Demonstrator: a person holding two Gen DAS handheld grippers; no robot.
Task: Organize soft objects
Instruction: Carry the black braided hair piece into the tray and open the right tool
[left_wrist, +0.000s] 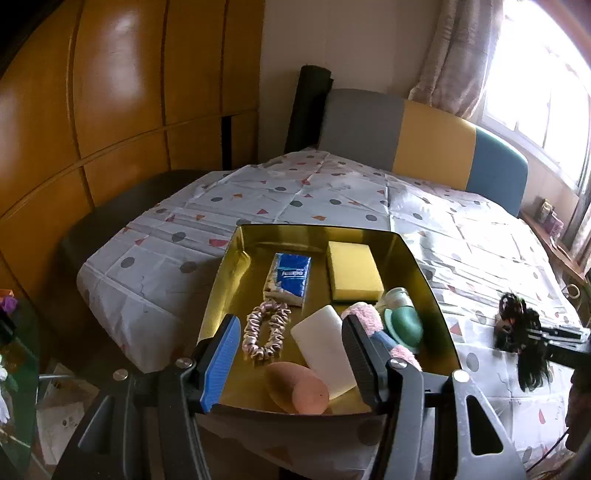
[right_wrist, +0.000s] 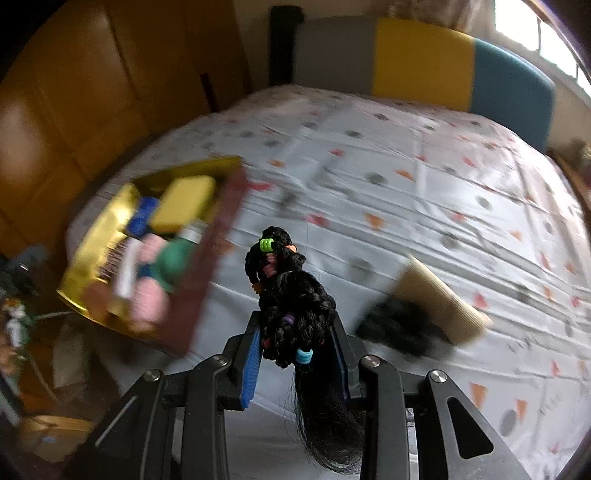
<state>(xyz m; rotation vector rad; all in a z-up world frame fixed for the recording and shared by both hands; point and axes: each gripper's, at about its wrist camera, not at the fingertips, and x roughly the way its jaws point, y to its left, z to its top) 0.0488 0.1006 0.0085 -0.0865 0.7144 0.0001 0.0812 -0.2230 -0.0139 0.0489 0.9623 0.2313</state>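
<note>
A gold tray sits on the bed's near corner. It holds a blue tissue pack, a yellow sponge, a pink scrunchie, a white block, a peach sponge, a pink fuzzy piece and a green item. My left gripper hovers open over the tray's near end, its pads pressing nothing. My right gripper is shut on a black braided hair piece with coloured bands, lifted above the sheet to the right of the tray.
The spotted bedsheet covers the bed up to a grey, yellow and blue headboard. A beige ribbed object with a black mass lies blurred on the sheet at right. Wooden wardrobes stand left, and a glass side table is near.
</note>
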